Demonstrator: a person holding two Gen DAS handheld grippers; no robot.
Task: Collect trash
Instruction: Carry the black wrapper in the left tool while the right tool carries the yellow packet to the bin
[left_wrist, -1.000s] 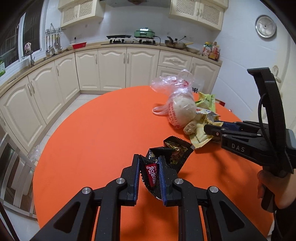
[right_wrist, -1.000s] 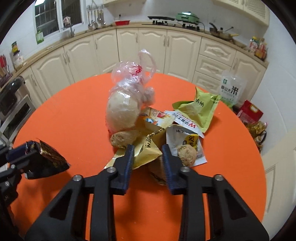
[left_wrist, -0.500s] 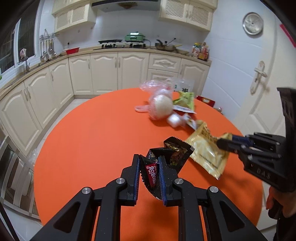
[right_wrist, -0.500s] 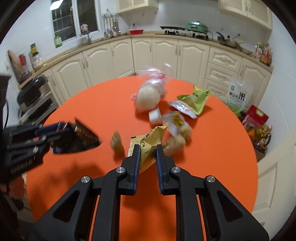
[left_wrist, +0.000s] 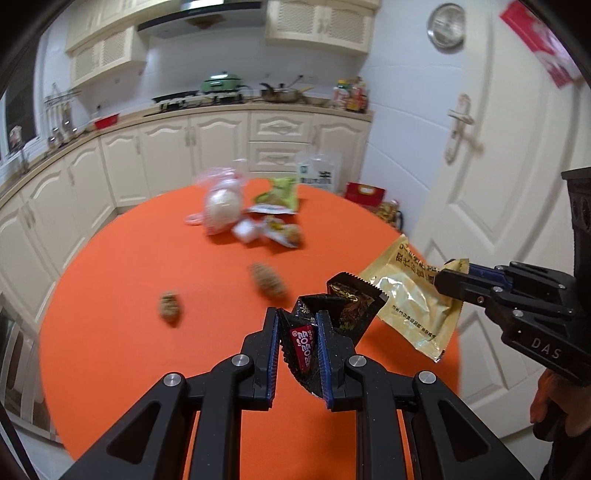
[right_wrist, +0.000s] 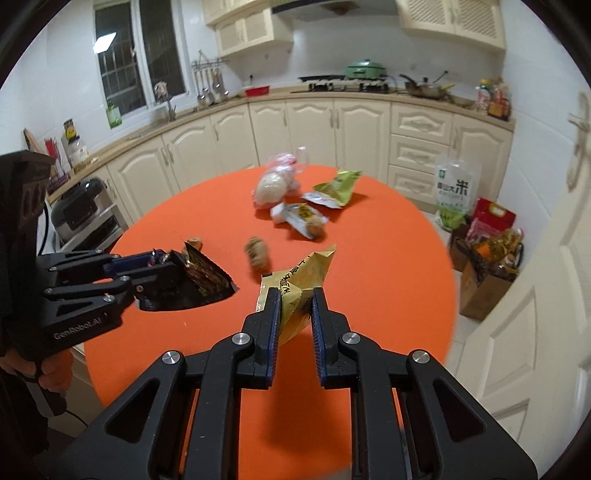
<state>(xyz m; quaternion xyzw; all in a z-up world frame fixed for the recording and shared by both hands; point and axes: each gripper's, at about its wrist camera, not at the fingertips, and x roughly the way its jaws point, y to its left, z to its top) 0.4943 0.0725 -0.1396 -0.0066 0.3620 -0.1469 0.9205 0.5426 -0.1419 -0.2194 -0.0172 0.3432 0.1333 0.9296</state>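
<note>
My right hand-held gripper has lifted the yellow wrapper clear of the pile, clamped tight above the table; two walnuts have spilled loose. My left hand-held gripper stays clamped on the black wrapper.

My left gripper is black with blue pads; it holds a black wrapper bearing a red label with white lettering and gold-brown print. My right gripper, likewise black with blue pads, holds a gold-yellow wrapper with dark lettering. The round table is plain orange. On it lie a lime-green packet, a clear plastic bag with cream-white contents, and brown walnuts.
</note>
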